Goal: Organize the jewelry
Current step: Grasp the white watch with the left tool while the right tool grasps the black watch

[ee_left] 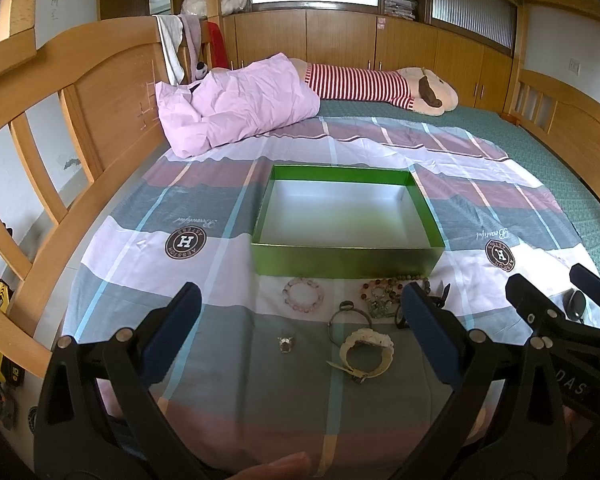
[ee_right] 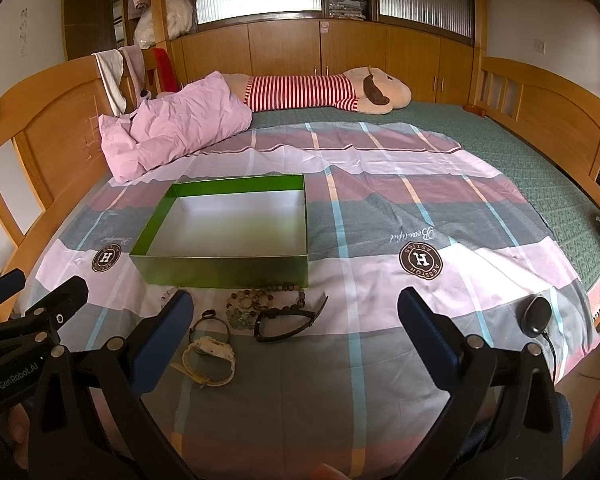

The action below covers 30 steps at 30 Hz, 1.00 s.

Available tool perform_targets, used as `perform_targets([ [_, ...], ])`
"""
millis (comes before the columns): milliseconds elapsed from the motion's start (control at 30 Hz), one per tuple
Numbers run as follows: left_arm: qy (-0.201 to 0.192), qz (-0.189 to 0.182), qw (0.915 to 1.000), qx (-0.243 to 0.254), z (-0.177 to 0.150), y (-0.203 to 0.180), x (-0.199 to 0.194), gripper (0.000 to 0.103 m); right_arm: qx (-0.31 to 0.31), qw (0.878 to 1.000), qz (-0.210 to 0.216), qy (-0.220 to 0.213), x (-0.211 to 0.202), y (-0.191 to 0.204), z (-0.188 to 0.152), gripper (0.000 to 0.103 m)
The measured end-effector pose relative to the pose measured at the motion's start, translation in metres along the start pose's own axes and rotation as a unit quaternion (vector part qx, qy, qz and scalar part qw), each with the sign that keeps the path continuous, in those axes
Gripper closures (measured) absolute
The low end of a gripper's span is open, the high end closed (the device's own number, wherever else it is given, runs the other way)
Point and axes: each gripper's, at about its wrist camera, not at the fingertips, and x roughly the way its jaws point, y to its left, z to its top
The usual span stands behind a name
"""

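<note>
Both claws wide apart, empty | left claw | right claw "GenRobot.AI" | sheet "Beautiful"

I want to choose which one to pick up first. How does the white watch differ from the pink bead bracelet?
The white watch is cream, with a wide strap whose loose end trails out; the pink bead bracelet is a closed ring of pale, partly clear beads. The watch lies nearer the grippers; the bracelet lies close to the green box. Both lie flat on the bedsheet, outside the box, untouched.
</note>
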Motion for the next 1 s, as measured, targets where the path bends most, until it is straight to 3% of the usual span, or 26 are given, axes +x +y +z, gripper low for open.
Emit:
perform_targets([
  [367, 0.017, -0.009, 0.9998, -0.001, -0.002, -0.001, 0.019, 0.004, 0.002, 1.0, 0.007, 0.017, 0.012, -0.003, -0.002, 0.003],
  [500, 0.051, -0.013, 0.9984, -0.021, -0.013, 0.008, 0.049, 0.004, 0.021, 0.997, -0.01, 0.068, 0.047, -0.023, -0.006, 0.003],
  [600, 0.104, -0.011, 0.994, -0.032, -0.033, 0.018, 0.089, 0.004, 0.042, 0.991, -0.028, 0.12, 0.081, -0.042, -0.021, 0.003],
  [700, 0.145, -0.014, 0.9886, -0.036, -0.052, 0.023, 0.115, 0.012, 0.058, 0.984, -0.015, 0.166, 0.106, -0.052, -0.035, 0.016],
  [900, 0.164, -0.044, 0.9853, -0.018, -0.058, 0.008, 0.131, 0.021, 0.021, 0.983, 0.021, 0.179, 0.138, -0.024, -0.038, 0.035],
  [967, 0.17, -0.052, 0.9841, -0.002, -0.06, -0.004, 0.135, 0.024, 0.011, 0.984, 0.024, 0.176, 0.15, -0.018, -0.037, 0.049],
  [1000, 0.174, -0.056, 0.9832, 0.004, -0.061, -0.009, 0.138, 0.027, 0.009, 0.984, 0.028, 0.176, 0.158, -0.015, -0.036, 0.05],
])
